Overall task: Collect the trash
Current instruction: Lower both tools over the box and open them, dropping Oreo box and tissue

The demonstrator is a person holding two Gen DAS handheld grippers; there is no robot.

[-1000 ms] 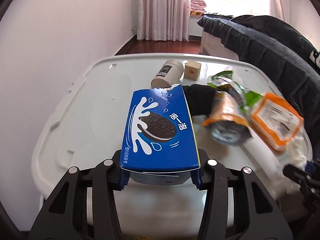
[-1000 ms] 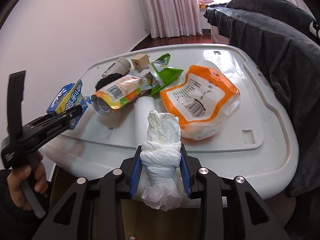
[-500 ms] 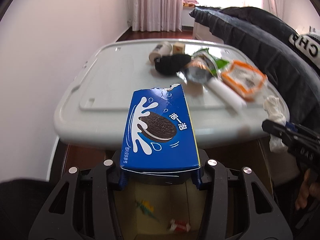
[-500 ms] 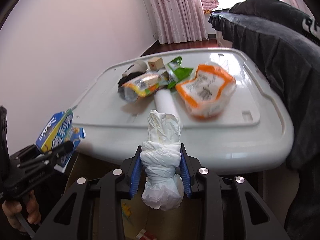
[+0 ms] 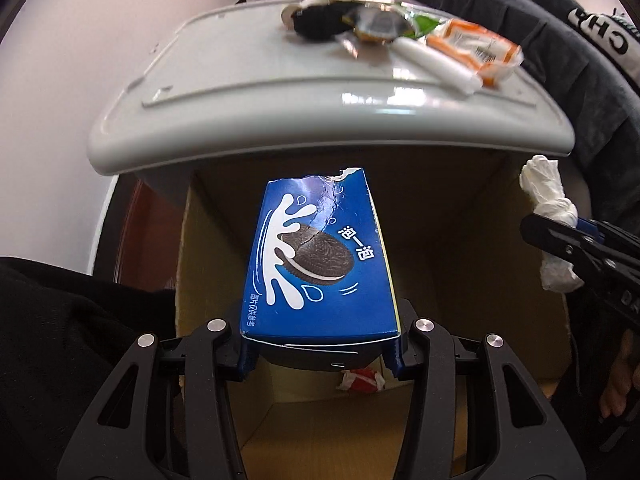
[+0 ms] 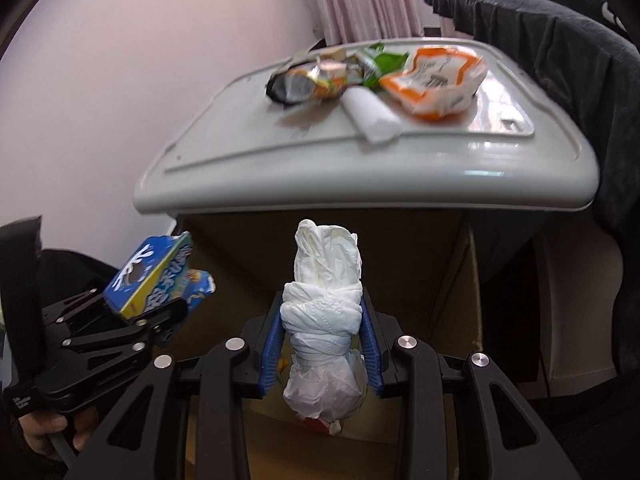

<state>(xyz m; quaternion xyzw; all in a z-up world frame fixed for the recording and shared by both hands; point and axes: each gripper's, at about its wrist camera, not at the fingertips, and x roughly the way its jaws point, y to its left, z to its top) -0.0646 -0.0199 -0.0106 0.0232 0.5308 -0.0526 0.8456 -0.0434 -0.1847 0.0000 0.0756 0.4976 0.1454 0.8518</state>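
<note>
Your left gripper (image 5: pixel 320 344) has its fingers pinching the blue cookie box (image 5: pixel 320 256), a glossy cardboard carton with a torn upper edge; the finger pads are hidden under the box, so contact shows only at its lower corners. Your right gripper (image 6: pixel 320 344) has its ribbed blue fingers (image 6: pixel 270 344) pinching the white tissue wad (image 6: pixel 322 320), a twisted, crinkled bundle that sticks out above and below the grip. Both items hang below the rim of the grey plastic bench (image 5: pixel 320 120), over the open brown cardboard carton (image 5: pixel 460 256), whose front wall is cut off by the frame. In the left wrist view a small red-and-white wrapper (image 5: pixel 360 380) lies on the carton floor, partly hidden behind the box; the right wrist view shows only a sliver of it under the wad. On the bench top, trash lies clustered and blurred: an orange-and-white pouch (image 6: pixel 436 80), a white roll (image 6: pixel 370 114) just in front of it, a crumpled foil snack bag (image 6: pixel 312 80) and a green wrapper (image 6: pixel 384 60). A dark object (image 5: pixel 316 24) beside the foil bag cannot be identified. The right wrist view alone shows the box's yellow side panel (image 6: pixel 156 284). A dark garment (image 6: pixel 540 40) borders the bench on the right.
</note>
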